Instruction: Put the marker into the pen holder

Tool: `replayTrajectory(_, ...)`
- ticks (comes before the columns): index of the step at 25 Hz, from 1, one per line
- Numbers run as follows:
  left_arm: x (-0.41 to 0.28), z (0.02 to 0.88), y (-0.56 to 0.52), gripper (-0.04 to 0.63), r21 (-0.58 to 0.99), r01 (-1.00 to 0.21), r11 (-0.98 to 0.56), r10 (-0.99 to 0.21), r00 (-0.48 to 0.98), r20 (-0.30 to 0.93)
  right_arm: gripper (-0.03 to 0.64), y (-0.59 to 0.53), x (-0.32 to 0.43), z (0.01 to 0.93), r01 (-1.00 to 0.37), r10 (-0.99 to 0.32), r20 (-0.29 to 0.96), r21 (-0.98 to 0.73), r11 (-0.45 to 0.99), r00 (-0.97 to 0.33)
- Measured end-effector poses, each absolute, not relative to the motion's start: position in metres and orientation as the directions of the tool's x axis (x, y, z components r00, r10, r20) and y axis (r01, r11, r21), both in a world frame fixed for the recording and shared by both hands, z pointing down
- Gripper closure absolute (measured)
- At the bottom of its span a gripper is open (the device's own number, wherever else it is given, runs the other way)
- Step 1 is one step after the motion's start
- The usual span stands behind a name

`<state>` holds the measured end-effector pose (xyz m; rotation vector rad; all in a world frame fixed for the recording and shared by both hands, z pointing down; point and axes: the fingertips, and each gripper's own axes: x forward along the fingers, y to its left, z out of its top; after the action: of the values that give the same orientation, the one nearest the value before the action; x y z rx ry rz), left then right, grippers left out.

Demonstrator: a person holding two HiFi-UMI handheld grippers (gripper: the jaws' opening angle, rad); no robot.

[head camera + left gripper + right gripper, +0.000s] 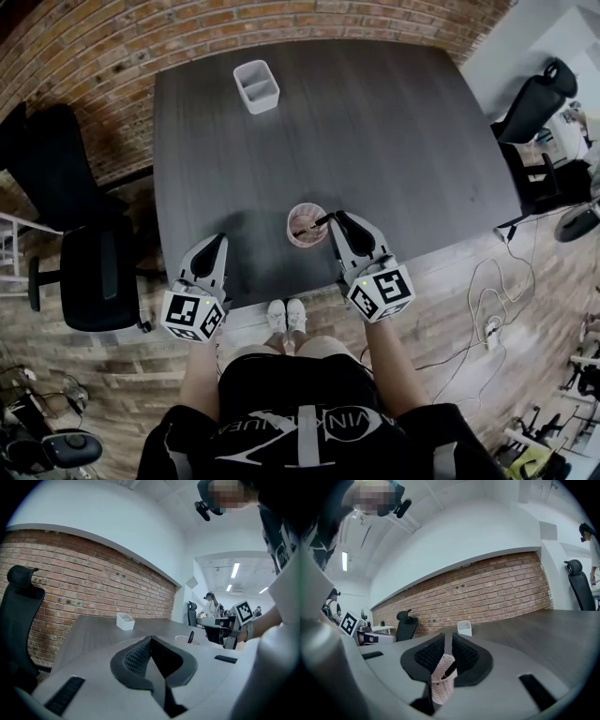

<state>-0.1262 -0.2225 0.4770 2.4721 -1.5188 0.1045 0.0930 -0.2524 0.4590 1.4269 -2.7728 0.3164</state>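
As the head view shows, the marker (pixel 311 225) leans inside the pink pen holder (pixel 297 238), which stands close to the near edge of the dark surface (pixel 375 131). The right tongs (pixel 335 218) hover just right of the pen holder, close to the marker's upper end. The left tongs (pixel 218 242) hang well to its left. A white tray (pixel 256 86) sits near the far edge.

Left gripper view: the left tongs (pixel 151 640) are pressed together with nothing between them.

Right gripper view: the right tongs (pixel 448 638) stand narrowly apart and grip nothing. The pen holder (pixel 439 688) and marker (pixel 449 670) show through the gap, beyond the tips.
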Motion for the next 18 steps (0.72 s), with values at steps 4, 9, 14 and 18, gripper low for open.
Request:
replayTrajectory(4, -0.124, 0.468, -0.226, 0.580, 0.154, -0.886, -0.436, -0.872, 0.459, 0.170, 0.567, -0.252, 0.096, 0.450, -0.804, -0.803, 0.092, -0.170, 0.570, -0.589)
replayTrajectory(9, -0.123, 0.459, -0.229, 0.580, 0.146, -0.884, -0.443, -0.873, 0.463, 0.151, 0.580, -0.250, 0.103, 0.441, -0.806, -0.807, 0.082, -0.169, 0.567, -0.584)
replayTrajectory(14, -0.120, 0.451, -0.231, 0.580, 0.140, -0.884, -0.446, -0.875, 0.464, 0.137, 0.588, -0.250, 0.109, 0.433, -0.808, -0.810, 0.077, -0.171, 0.564, -0.582)
replayTrajectory(18, -0.118, 0.446, -0.234, 0.580, 0.132, -0.883, -0.450, -0.876, 0.466, 0.126, 0.588, -0.251, 0.110, 0.429, -0.809, -0.809, 0.078, -0.157, 0.567, -0.582)
